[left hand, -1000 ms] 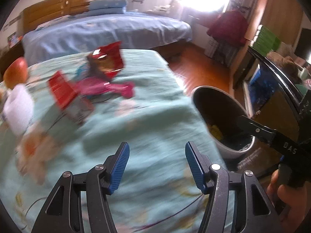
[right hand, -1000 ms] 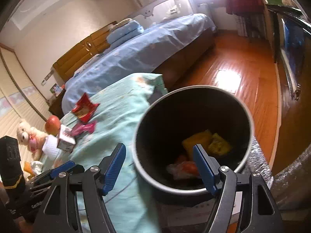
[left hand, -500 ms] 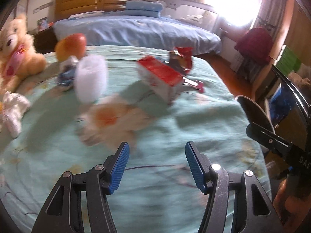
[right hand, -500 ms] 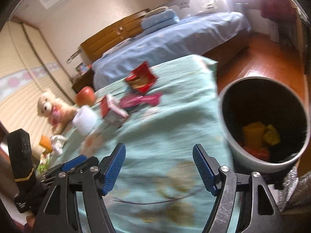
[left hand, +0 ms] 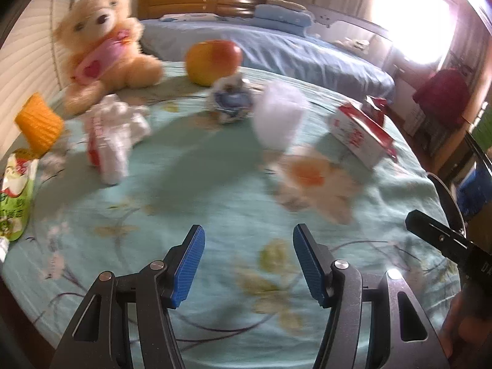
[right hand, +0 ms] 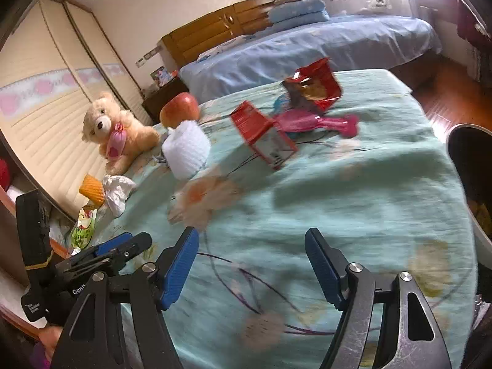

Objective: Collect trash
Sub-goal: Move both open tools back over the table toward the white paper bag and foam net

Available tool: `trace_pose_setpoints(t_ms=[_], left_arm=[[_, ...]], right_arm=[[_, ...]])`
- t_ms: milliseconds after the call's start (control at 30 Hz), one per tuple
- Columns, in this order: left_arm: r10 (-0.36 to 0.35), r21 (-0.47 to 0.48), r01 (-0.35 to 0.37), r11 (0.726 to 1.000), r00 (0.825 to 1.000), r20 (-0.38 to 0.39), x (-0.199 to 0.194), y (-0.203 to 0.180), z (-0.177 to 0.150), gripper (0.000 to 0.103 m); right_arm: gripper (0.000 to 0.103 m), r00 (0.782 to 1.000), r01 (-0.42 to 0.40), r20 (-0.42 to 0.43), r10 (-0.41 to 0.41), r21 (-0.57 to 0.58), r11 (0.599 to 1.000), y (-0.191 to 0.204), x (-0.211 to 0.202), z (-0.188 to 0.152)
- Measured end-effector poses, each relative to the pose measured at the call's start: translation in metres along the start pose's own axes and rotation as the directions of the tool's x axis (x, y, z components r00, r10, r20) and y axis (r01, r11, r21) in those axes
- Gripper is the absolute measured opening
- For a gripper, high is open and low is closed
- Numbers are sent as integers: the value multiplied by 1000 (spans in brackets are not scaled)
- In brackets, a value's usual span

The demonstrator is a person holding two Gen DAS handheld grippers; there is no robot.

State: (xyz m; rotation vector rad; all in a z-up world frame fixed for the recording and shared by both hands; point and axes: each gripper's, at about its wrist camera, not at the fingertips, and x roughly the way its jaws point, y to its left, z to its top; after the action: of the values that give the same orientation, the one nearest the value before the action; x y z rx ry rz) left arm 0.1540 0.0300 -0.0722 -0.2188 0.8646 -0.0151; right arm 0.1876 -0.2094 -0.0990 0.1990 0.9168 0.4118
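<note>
Trash lies scattered over a teal flowered bedspread point(left hand: 215, 184). A red and white carton point(left hand: 359, 132) point(right hand: 264, 135), a red snack bag point(right hand: 313, 86), a pink wrapper point(right hand: 316, 123), a white foam sleeve point(left hand: 278, 120) point(right hand: 186, 150), crumpled white paper point(left hand: 113, 135) point(right hand: 118, 192), a blue and white wad point(left hand: 230, 101), an orange foam piece point(left hand: 38, 123) and a green pouch point(left hand: 15, 196) are spread out. My left gripper point(left hand: 247, 264) and right gripper point(right hand: 252, 264) hover open and empty over the near bedspread. The white-rimmed dark bin point(right hand: 470, 178) stands at the right.
A teddy bear point(left hand: 104, 40) and an apple point(left hand: 213, 61) sit at the far side of the bedspread. A blue-covered bed point(right hand: 307, 43) with a wooden headboard lies behind. Louvred wardrobe doors point(right hand: 46, 129) run along the left. Wooden floor shows to the right.
Both grippers have swept left from over the bin across the bedspread, still open. The bin has slid to the right edge, and the teddy bear and left-hand trash have come into view.
</note>
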Motion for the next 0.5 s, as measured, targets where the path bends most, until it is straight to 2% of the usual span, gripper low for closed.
trace_pose_setpoints(t_ms=[500], left_arm=[[98,-113,-96,989,995,15,-9,65,8,61]], right_arm=[[73,997,-49,-57,44,-87,995,54,54,15]])
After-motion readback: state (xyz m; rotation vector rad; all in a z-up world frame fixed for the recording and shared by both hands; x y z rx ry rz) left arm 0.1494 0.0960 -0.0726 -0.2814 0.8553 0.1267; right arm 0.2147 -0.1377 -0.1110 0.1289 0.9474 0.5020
